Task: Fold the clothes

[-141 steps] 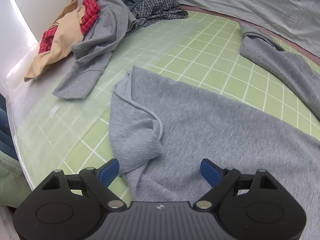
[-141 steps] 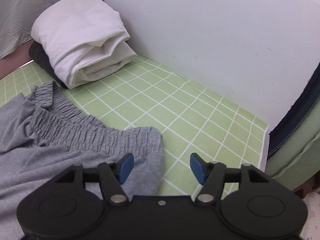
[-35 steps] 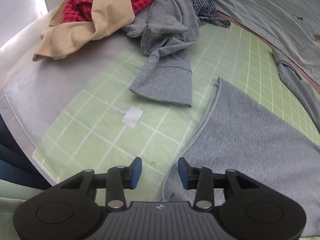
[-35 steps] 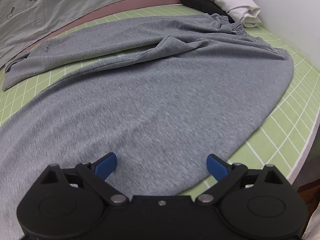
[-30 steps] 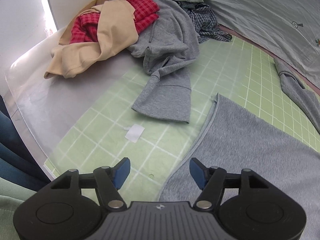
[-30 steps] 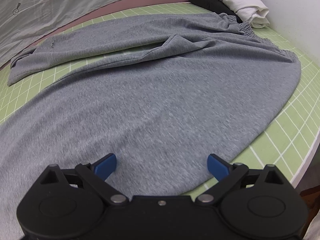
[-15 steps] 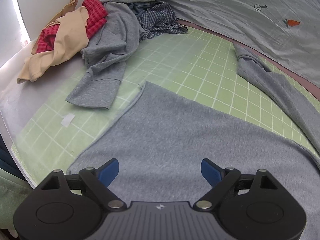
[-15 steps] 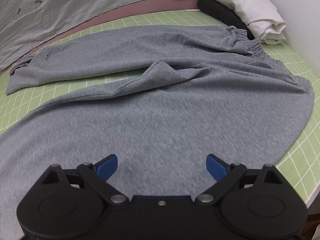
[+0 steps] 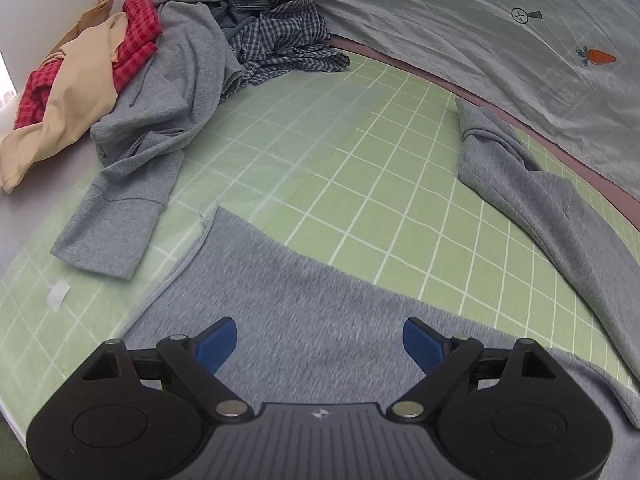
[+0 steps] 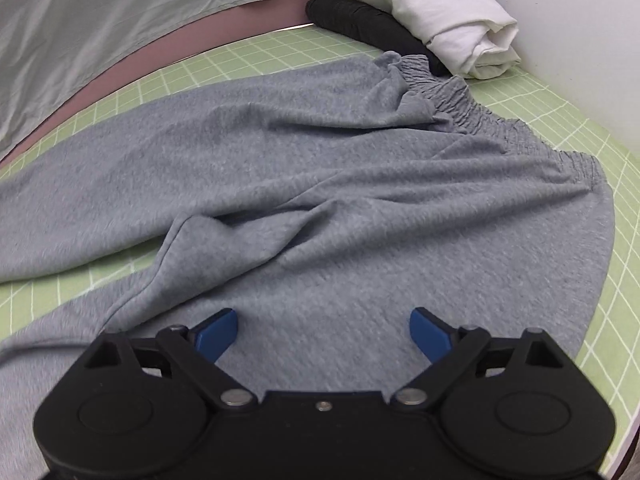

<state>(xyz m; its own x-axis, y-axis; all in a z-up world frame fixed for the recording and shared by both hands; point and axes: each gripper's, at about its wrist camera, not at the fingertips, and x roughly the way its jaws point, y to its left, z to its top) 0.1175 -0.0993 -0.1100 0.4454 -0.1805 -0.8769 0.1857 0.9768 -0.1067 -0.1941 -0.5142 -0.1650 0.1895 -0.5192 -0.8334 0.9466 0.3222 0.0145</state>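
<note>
Grey sweatpants point(image 10: 360, 184) lie spread on the green checked mat point(image 9: 340, 128). The near leg point(image 9: 304, 304) runs under my left gripper point(image 9: 320, 346), which hovers open above it, nothing between its blue pads. The far leg point(image 9: 552, 200) lies along the mat's back edge. In the right wrist view the gathered waistband point(image 10: 472, 112) sits at the upper right and a fold point(image 10: 224, 232) marks where the legs meet. My right gripper point(image 10: 324, 336) is open over the seat of the pants, holding nothing.
A heap of clothes point(image 9: 152, 52) with a grey hoodie, red checked, tan and plaid pieces sits at the mat's far left. A white folded bundle point(image 10: 432, 8) on a black one point(image 10: 360, 20) lies by the waistband. A grey sheet point(image 9: 480, 20) lies behind the mat.
Both grippers have slid to the right along the pants. The left one let go of the leg hem and opened wide; it now hovers over the middle of the leg. The right stayed open.
</note>
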